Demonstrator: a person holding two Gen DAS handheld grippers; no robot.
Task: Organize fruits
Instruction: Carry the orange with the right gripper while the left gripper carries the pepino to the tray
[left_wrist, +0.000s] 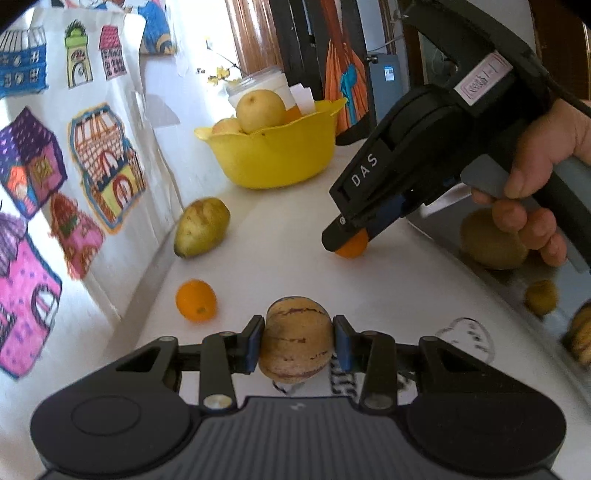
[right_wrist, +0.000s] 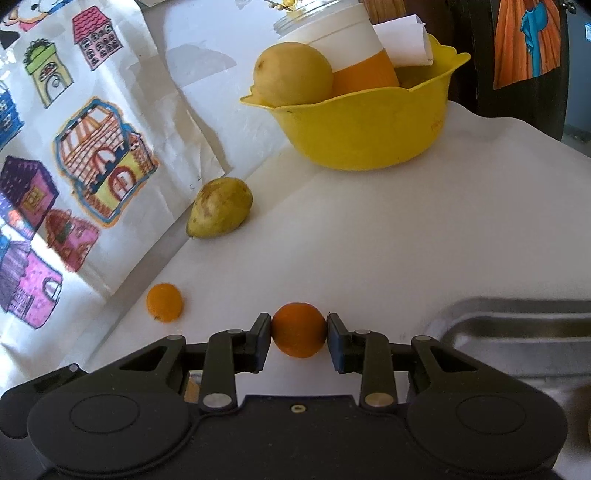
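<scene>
My left gripper is shut on a tan, purple-striped pepino melon just above the white table. My right gripper is shut on a small orange; in the left wrist view it sits low over the table with that orange between its fingers. A yellow bowl at the back holds a round pear and other fruit; it also shows in the right wrist view. A yellow-green pear and a second small orange lie loose on the table.
Paper sheets with colourful house drawings lean along the left. A white and orange cup stands behind the bowl. A metal tray at the right holds kiwis. A doodle lies on the table.
</scene>
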